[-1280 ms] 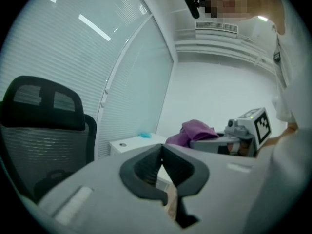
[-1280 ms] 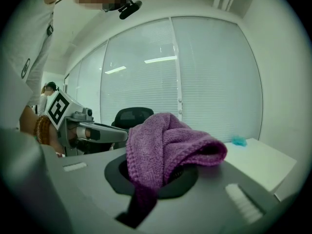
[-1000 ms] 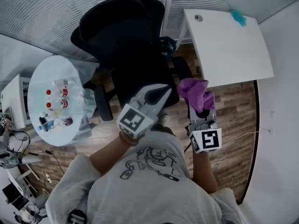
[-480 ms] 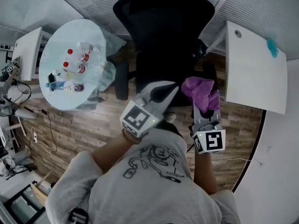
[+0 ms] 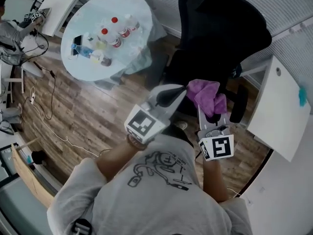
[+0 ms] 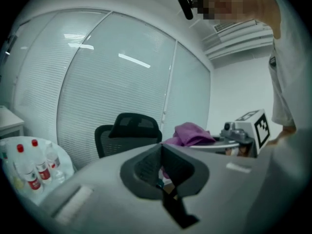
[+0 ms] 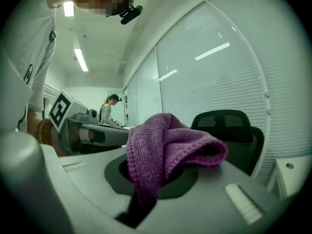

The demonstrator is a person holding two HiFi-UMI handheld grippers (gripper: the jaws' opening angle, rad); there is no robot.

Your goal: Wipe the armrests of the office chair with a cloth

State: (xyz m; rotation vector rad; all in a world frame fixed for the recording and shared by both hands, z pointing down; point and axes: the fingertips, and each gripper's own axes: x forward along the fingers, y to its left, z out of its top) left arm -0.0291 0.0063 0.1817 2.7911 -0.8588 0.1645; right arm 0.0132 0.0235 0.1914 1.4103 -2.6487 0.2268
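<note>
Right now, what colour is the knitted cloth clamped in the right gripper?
Purple. The knitted cloth held by the right gripper shows best in the right gripper view.

cloth [image 7: 165, 145] covering right jaws, desk [image 5: 279, 106] cut off, bottles [image 5: 120, 32] labels too small

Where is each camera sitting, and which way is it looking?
Head view: on the person's head, looking down at the office chair, shirt, left gripper and right gripper.
Left gripper view: on the left gripper, along its shut, empty jaws toward the chair; shirt at right.
Right gripper view: on the right gripper, jaws shut on the purple cloth; shirt at left.
Both gripper views share chair and cloth.
</note>
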